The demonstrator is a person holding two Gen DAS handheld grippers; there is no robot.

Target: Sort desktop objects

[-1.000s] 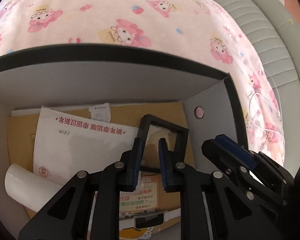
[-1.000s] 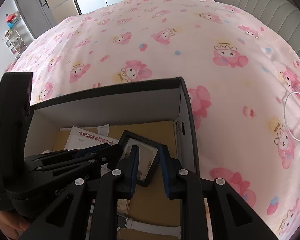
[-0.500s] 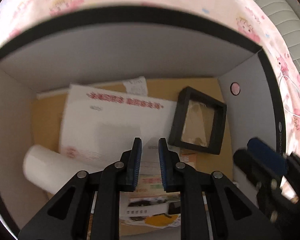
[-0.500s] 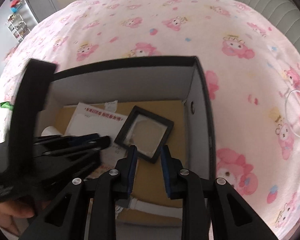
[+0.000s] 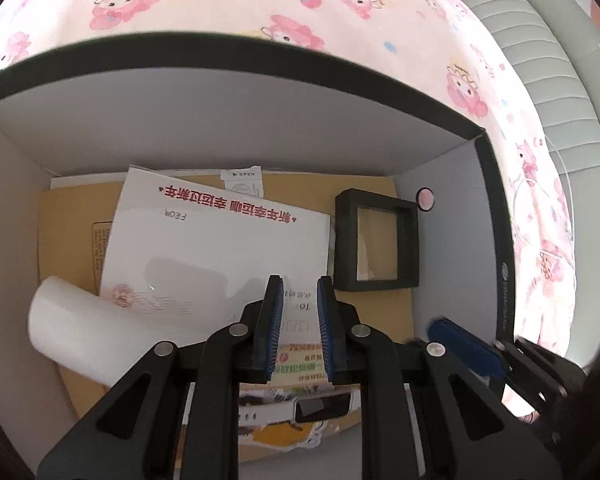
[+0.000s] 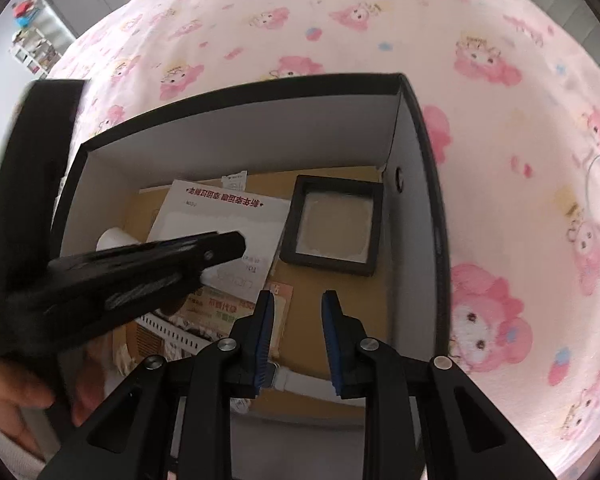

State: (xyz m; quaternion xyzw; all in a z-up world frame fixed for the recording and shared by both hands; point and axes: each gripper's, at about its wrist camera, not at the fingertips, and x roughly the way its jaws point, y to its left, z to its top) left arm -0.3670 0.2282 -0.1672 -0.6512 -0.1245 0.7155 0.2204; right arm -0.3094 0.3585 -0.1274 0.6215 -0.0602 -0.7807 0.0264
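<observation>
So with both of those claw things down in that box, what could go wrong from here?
They may bump each other: the left gripper reaches in close beside the right gripper inside the narrow box.

The white envelope lies flat on other papers, so pinching it could crease it or drag the sheets below.

The black frame lies close to the box wall, leaving little room for a finger on that side.
</observation>
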